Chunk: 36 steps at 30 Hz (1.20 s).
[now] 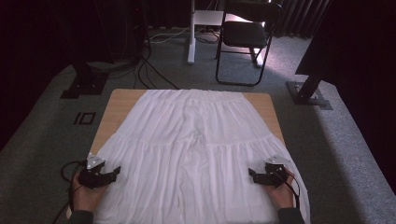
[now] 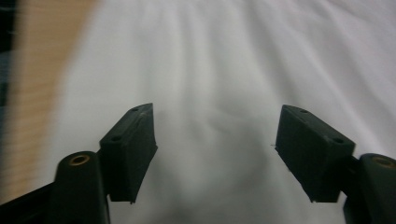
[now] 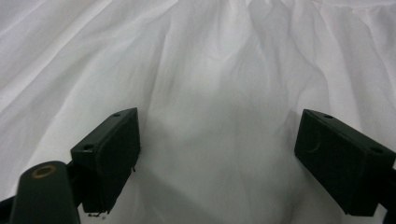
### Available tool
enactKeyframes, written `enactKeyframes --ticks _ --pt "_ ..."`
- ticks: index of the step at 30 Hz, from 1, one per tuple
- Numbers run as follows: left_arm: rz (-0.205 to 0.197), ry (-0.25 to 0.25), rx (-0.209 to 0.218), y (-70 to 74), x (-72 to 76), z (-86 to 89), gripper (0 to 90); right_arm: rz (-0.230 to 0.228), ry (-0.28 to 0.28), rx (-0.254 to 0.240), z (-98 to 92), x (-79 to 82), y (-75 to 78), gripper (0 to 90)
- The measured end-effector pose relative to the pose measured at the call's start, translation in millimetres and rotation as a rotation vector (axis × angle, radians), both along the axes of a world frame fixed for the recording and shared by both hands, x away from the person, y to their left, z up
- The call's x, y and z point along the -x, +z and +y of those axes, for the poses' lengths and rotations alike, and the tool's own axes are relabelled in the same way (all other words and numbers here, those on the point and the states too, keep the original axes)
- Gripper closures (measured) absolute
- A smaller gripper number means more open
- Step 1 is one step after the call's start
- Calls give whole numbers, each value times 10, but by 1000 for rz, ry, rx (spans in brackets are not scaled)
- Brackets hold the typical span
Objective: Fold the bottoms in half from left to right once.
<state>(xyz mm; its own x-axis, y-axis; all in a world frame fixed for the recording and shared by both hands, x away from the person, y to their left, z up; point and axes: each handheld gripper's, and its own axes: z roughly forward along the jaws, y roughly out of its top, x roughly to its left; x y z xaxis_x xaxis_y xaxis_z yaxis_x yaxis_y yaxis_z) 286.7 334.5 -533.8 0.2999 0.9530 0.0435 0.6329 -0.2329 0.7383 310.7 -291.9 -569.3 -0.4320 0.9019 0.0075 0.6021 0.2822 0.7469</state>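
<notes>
1. Work item: a white tiered skirt (image 1: 196,140) lies spread flat on the wooden counter (image 1: 119,100). Its waistband sits at the far edge of the counter; its wide hem lies at the near edge, on the person's side, and appears to overhang it.
2. Left gripper (image 1: 113,172): positioned at the near left margin of the skirt, pointing inward across the fabric. In the left gripper view the jaws stand wide apart, with bare cloth (image 2: 215,140) between them and nothing pinched. A strip of the counter (image 2: 32,93) shows beyond the skirt's edge.
3. Right gripper (image 1: 252,175): positioned at the near right margin of the skirt, pointing inward toward the other gripper. In the right gripper view the jaws likewise stand wide apart over gathered fabric (image 3: 219,116), gripping nothing.
4. Progress, as judged: the skirt is fully laid out, with no fold visible in it. Only shallow wrinkles run along its centre line and tier seams. The work appears to be at its start.
5. Remaining, as judged: both grippers must close on the cloth near the hem corners before any fold or lift can begin. All folding steps appear outstanding.
6. Surroundings: a black chair (image 1: 245,32) stands on the grey carpet beyond the counter, well apart from the work.
</notes>
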Motion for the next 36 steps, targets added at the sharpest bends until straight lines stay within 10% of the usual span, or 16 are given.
enactKeyframes --ticks 7,15,19,22,25,28,36 --pt "64 102 7 -52 -293 289 99 1 -2 1 -1 5 1 138" --pt "104 73 -4 -173 -336 289 101 1 -2 1 -1 5 1 138" --pt "94 40 0 -138 -297 272 241 0 -2 1 -1 5 0 138" --pt "100 37 15 -101 -278 289 643 0 -4 1 -1 8 0 139" --pt "106 37 3 -90 -265 284 852 0 -4 1 -1 8 0 139" --pt "108 77 -77 -57 -265 279 877 0 -4 0 -1 8 0 139" --pt "61 180 -103 116 -242 595 880 0 -4 0 -1 8 1 139"
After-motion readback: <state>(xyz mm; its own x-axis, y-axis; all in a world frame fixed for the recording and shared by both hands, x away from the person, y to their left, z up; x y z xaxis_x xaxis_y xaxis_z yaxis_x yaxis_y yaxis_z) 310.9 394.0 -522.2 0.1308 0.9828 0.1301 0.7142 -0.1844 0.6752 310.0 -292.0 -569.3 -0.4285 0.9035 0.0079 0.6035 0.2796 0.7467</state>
